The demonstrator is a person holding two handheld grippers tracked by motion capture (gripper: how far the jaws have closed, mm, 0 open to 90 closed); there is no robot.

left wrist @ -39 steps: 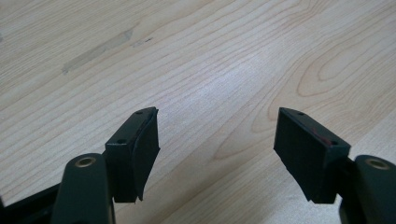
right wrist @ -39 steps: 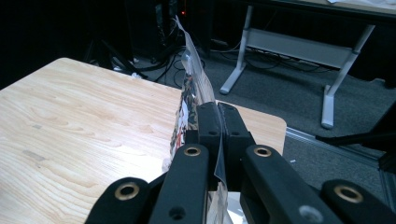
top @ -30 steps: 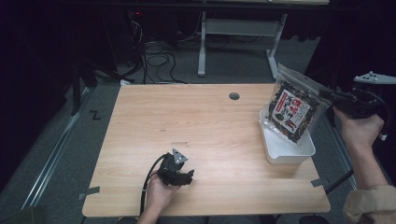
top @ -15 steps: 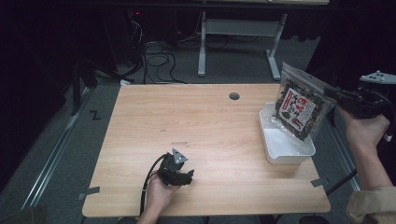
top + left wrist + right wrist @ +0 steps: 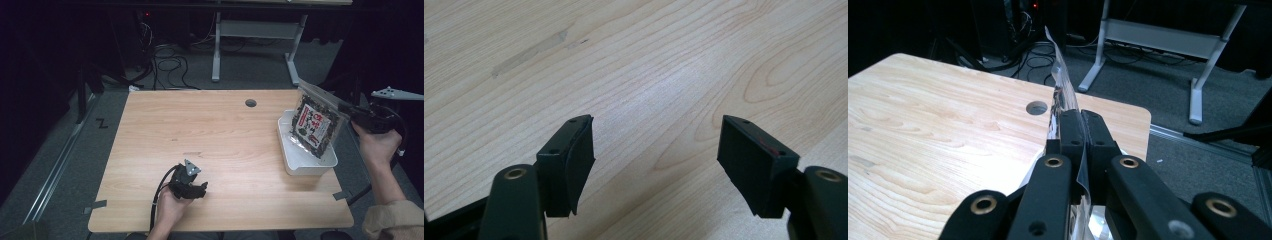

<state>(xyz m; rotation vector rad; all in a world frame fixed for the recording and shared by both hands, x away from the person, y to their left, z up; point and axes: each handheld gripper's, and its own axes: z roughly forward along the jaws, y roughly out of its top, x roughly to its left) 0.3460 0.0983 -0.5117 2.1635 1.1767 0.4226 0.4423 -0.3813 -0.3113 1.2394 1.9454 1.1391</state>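
The right gripper [image 5: 1082, 131] had its jaws clamped on a clear bag's edge [image 5: 1060, 85] above the wooden counter [image 5: 938, 130].

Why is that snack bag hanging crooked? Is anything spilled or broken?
Nothing is spilled or broken. The snack bag hangs tilted because the right claw pinches only its top edge, holding it over the white tub. The left claw rests open on the wooden table, holding nothing.

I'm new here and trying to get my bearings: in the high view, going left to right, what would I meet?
Left gripper → table hole → snack bag → right gripper
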